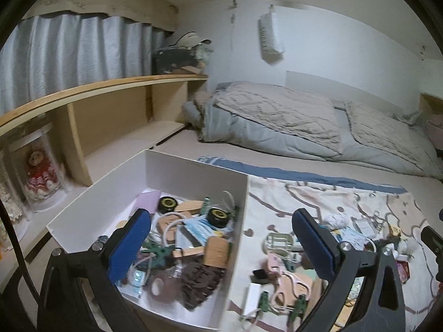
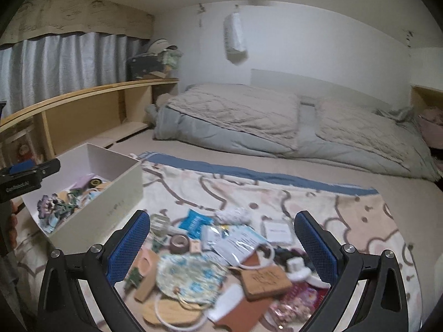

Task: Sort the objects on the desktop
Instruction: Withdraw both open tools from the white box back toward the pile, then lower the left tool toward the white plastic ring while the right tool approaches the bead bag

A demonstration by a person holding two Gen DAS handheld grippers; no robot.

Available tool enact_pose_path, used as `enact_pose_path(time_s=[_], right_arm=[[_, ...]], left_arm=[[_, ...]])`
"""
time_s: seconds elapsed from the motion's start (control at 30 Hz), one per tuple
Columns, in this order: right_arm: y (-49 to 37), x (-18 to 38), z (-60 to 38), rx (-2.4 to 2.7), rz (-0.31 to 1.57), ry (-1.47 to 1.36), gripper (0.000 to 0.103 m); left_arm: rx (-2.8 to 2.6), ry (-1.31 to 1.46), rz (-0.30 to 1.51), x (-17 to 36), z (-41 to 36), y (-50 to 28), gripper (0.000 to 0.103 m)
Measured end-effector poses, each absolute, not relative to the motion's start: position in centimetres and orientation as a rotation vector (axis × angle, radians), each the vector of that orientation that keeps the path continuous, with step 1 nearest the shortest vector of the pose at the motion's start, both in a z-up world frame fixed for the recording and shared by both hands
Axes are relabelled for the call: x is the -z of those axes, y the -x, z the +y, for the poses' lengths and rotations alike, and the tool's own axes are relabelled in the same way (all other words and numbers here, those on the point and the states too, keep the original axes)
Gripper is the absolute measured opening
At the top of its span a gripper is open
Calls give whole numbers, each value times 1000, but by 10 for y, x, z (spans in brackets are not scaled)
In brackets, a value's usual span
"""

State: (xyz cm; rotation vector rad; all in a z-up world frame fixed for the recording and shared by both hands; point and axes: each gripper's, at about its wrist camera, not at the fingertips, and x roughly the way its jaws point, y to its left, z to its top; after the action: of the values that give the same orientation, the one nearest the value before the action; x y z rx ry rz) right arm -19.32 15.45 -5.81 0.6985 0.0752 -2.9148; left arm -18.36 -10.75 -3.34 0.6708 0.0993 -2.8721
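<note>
A white box (image 1: 155,171) sits on a patterned cloth (image 1: 277,193) and holds several sorted items: black round tins, wooden pieces, a brown comb, a mask. My left gripper (image 1: 221,238) is open and empty above the box's right wall. Loose items lie to its right, among them pink scissors (image 1: 279,274) and green circuit boards. My right gripper (image 2: 221,238) is open and empty above a loose pile: a floral pouch (image 2: 188,276), a wooden tag (image 2: 265,279), a tape roll (image 2: 178,242), foil packets. The box (image 2: 116,191) is at its left.
A wooden shelf (image 1: 110,110) with a doll in a clear case (image 1: 38,171) stands to the left. A folded grey quilt (image 1: 277,116) lies on the bed behind the cloth. The left gripper also shows at the left edge of the right wrist view (image 2: 27,174).
</note>
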Motion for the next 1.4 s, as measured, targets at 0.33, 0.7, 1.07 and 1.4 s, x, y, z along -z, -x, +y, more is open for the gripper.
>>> enact_pose_path(time_s=[0.33, 0.7, 1.07, 1.4], right_arm=[[171, 86, 208, 3033, -36, -742, 103], [161, 119, 243, 3103, -138, -747, 103], [181, 150, 269, 3139, -109, -956, 103], [209, 185, 289, 3128, -82, -1202, 103]], left_arm=[[2970, -668, 123, 45, -83, 176, 103], [3005, -625, 171, 49, -75, 174, 103], [3028, -673, 86, 66, -51, 178, 103], [3089, -827, -49, 93, -7, 182, 103]])
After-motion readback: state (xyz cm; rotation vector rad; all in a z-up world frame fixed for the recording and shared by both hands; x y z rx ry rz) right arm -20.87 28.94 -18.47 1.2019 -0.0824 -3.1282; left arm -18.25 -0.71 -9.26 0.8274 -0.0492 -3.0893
